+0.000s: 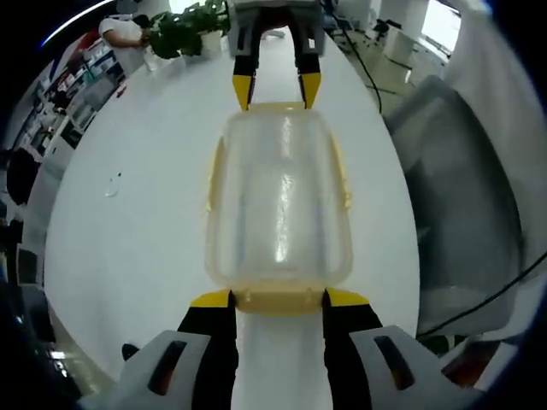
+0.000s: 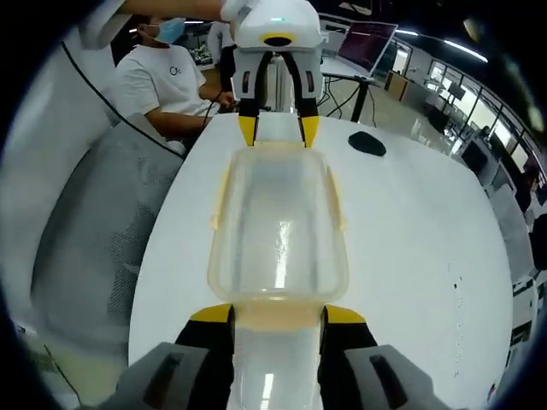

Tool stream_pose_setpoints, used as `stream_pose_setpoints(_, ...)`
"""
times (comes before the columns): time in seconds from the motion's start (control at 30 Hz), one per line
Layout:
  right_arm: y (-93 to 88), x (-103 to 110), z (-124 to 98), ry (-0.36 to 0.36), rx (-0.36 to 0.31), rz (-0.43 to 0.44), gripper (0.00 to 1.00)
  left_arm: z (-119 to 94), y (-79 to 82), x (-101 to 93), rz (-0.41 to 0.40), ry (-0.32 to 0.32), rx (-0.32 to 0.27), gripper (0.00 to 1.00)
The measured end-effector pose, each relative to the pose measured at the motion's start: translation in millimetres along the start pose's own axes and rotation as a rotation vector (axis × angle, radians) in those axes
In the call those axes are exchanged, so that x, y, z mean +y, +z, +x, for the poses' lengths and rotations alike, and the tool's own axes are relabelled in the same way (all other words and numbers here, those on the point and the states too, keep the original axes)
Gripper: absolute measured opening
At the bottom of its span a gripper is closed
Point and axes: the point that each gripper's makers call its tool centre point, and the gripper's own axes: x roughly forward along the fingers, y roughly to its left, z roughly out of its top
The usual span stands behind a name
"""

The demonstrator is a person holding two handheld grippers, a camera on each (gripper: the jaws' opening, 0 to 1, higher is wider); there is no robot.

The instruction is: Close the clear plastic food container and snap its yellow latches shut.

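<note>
Left gripper view: clear container (image 1: 278, 201), lid on

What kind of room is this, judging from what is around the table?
Probably an open office or lab. A long white table holds the container; a laptop sits on a desk behind, a potted plant stands at the table's far end, and a seated person works nearby.
</note>
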Motion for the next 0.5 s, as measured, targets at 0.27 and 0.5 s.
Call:
stream_pose_setpoints(0.27, -16.6, 2.1, -11.6, -0.004, -0.002, 0.002, 0.37, 5.8, 20.0, -1.8, 0.006, 0.003, 0.001, 0.36)
stream_pose_setpoints(0.5, -30.9, 1.5, -19.7, -0.011, -0.002, -0.001, 0.37, 13.5, 35.0, -0.9, 0.009, 0.006, 0.012, 0.36)
